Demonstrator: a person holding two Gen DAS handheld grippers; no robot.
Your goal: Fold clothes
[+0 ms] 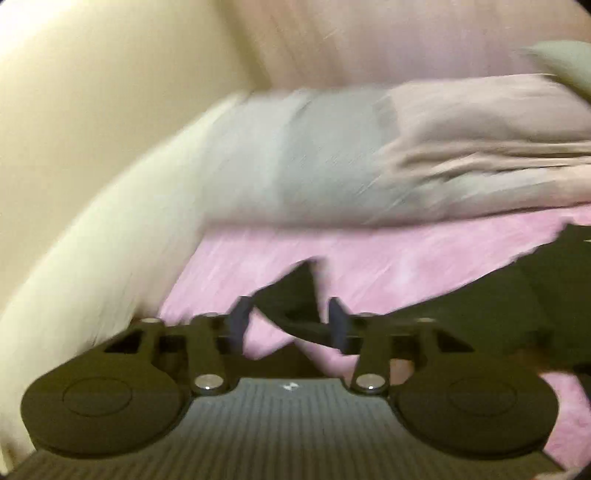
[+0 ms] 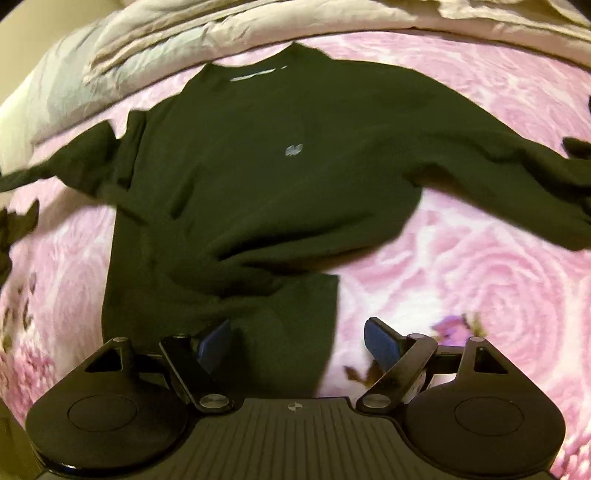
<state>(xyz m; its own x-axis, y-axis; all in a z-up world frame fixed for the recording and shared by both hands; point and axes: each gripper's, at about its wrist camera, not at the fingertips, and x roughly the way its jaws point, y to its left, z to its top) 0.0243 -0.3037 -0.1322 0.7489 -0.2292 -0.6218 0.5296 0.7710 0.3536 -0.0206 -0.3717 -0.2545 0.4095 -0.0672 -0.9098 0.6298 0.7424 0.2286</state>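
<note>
Two views show one dark long-sleeved shirt (image 2: 258,177) lying flat on the pink rose-patterned bed (image 2: 498,266), probably spread out so it can be folded.

In the blurred left wrist view, the left claw (image 1: 288,321) stands half open around a sleeve tip (image 1: 295,291); whether the pads press it I cannot tell.

In the right wrist view, the right claw (image 2: 299,343) is wide open and grips nothing, above the shirt's lower hem corner, probably to take it. A beige blanket (image 2: 184,33) lies along the bed's far edge.

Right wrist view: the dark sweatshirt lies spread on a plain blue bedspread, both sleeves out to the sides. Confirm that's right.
One detail is wrong: the bedspread is pink with a rose pattern, not plain blue, as the right wrist view shows. The rest stands: the dark sweatshirt lies spread on it, both sleeves out to the sides.
</note>
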